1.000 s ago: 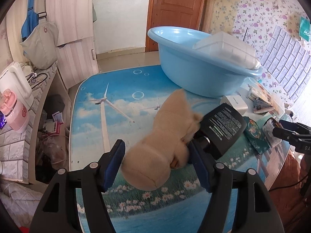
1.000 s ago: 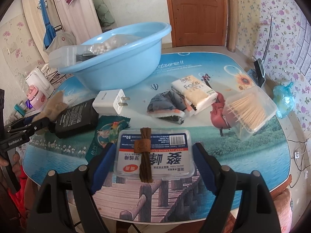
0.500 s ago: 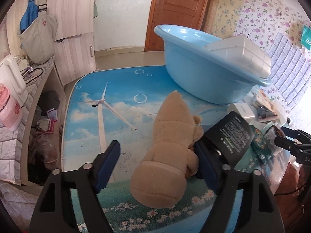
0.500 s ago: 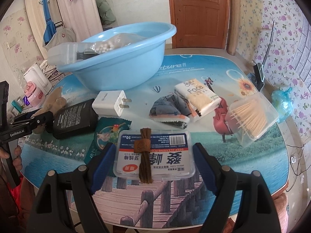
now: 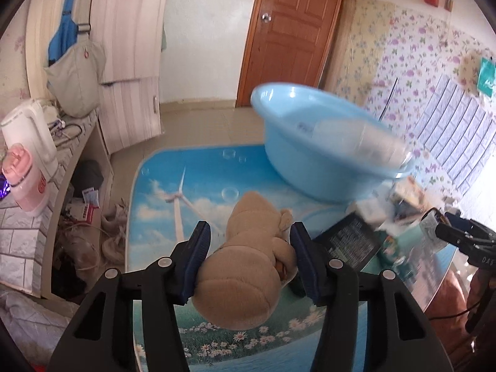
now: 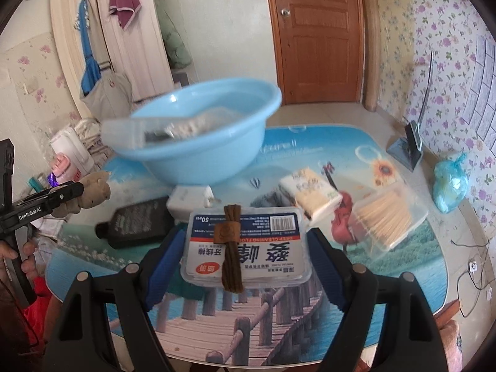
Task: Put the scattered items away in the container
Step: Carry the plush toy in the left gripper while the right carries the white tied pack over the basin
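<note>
My left gripper (image 5: 249, 235) is shut on a tan plush toy (image 5: 248, 266) and holds it above the table's left part. The same toy (image 6: 93, 190) shows at the left edge of the right wrist view. My right gripper (image 6: 245, 237) is shut on a clear dental floss box (image 6: 248, 245), held off the table, with a brown cord bundle (image 6: 231, 248) lying across its lid. The light blue basin (image 5: 325, 161) (image 6: 201, 142) stands behind both grippers. A clear plastic box (image 6: 148, 130) of small items leans over its rim.
On the table (image 6: 279, 316) lie a black flat bottle (image 6: 136, 226), a white charger (image 6: 189, 198), a tissue pack (image 6: 313, 195) and a clear box of sticks (image 6: 387, 223). A blue bag (image 6: 449, 183) sits at the right edge. Shelves with a kettle (image 5: 28, 136) stand left.
My left gripper has shut on the plush toy and raised it off the table. My right gripper has risen with the floss box. Both views now sit higher over the table.
</note>
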